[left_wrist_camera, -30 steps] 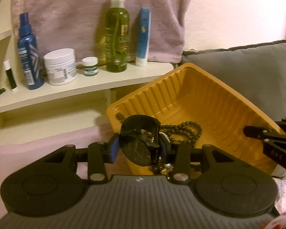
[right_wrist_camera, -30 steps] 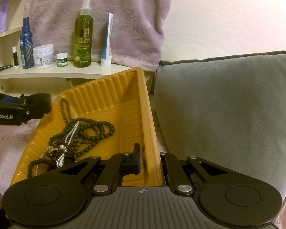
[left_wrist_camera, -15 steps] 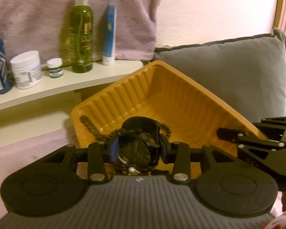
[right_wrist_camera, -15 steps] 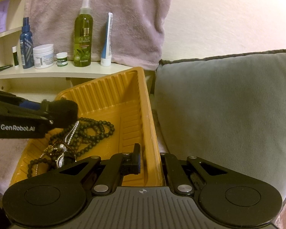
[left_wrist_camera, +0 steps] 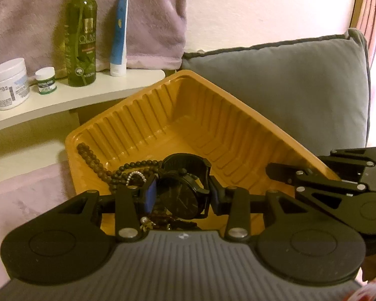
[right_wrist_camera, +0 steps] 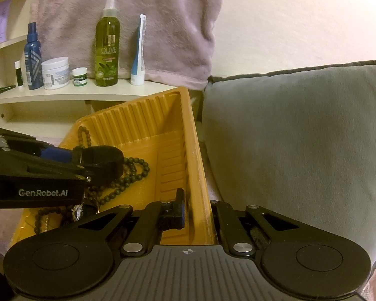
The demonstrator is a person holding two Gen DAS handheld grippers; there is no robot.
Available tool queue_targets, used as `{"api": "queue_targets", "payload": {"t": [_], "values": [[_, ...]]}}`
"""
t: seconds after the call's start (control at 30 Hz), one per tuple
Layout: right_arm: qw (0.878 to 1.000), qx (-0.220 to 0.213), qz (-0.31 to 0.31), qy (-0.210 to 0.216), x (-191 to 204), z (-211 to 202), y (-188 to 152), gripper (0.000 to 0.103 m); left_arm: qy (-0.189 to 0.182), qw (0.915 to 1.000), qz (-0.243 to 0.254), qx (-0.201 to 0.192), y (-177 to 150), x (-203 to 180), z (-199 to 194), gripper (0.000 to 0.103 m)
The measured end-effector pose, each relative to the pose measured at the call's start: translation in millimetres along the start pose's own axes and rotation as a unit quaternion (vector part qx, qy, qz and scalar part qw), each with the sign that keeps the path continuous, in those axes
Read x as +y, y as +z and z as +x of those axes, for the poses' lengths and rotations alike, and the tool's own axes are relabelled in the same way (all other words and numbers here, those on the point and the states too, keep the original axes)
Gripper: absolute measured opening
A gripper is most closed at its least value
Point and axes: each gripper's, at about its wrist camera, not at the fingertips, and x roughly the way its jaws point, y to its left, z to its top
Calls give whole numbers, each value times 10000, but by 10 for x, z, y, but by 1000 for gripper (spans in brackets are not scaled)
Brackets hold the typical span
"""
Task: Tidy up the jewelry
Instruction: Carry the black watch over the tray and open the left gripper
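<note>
My left gripper [left_wrist_camera: 181,197] is shut on a black wristwatch [left_wrist_camera: 179,202], its blue pads pressing the case from both sides. It holds the watch over the near end of a yellow ribbed tray [left_wrist_camera: 213,125]. Below the watch lie a dark bead necklace [left_wrist_camera: 95,165] and a silver chain [left_wrist_camera: 135,174]. In the right wrist view the left gripper [right_wrist_camera: 87,165] reaches in from the left with the watch strap [right_wrist_camera: 102,160] above the beads [right_wrist_camera: 135,170]. My right gripper [right_wrist_camera: 198,213] is shut on the tray's right wall [right_wrist_camera: 193,150].
A grey cushion [right_wrist_camera: 300,138] lies against the tray's right side. Behind the tray a cream shelf [right_wrist_camera: 62,95] carries a green spray bottle [right_wrist_camera: 107,47], a blue tube [right_wrist_camera: 137,50], a white jar [right_wrist_camera: 55,72] and a blue bottle [right_wrist_camera: 33,57]. A pink towel [right_wrist_camera: 137,12] hangs behind them.
My left gripper has carried the watch to the right, from the tray's left edge to above the jewellery inside it. The right gripper and the tray have kept still.
</note>
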Motion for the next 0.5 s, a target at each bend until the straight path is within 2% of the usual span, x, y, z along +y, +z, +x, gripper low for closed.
{"api": "queue_targets", "payload": {"t": [0.07,0.2,0.5], "values": [[10000,6,6,3,-11,8,-6,6,-66,10000,12,47,-4,-4,15,38],[10000,35,26,2,-28,26,-19,6,-90,9998,-82,-165,22,24,-45,45],[10000,43,40,3,-36,33,-32,6,261,9994,-174,-146,-12,211,-138,45]]}}
